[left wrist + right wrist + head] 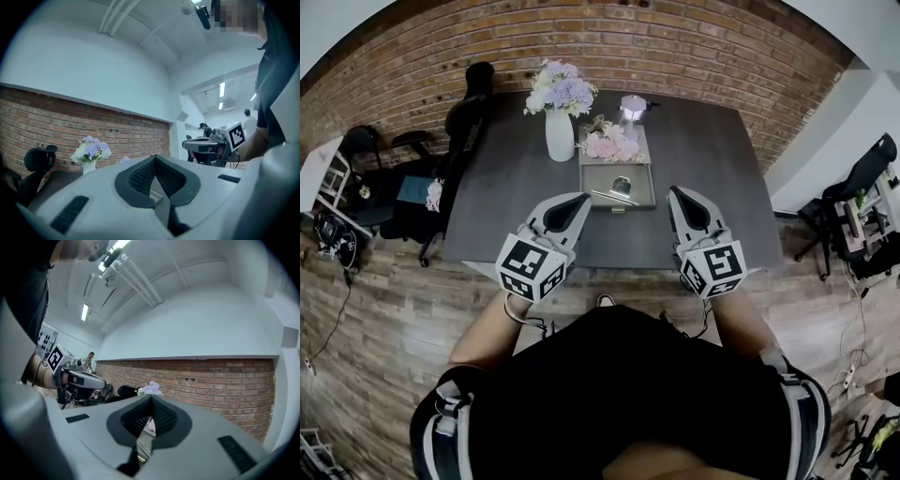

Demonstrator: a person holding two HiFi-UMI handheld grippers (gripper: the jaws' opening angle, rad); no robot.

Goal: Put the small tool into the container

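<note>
tray [598, 178] on table [506, 206], ahead between left claw [579, 201] and right claw [676, 193] | vase [560, 139] left of tray | lamp [632, 106] behind tray

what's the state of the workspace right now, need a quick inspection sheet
surface: dark grey table, upright and steady.
job's things: grey tray on the table; thin silvery tool at its near edge, in it or on the rim unclear.
clutter: white vase of flowers; pink flowers and dark round item in the tray; white lantern behind.
grippers: left hand-held gripper and right hand-held gripper over the table's near edge, jaws together, nothing between.
cables: loose cables on the wooden floor.
surroundings: brick wall, black office chairs.
</note>
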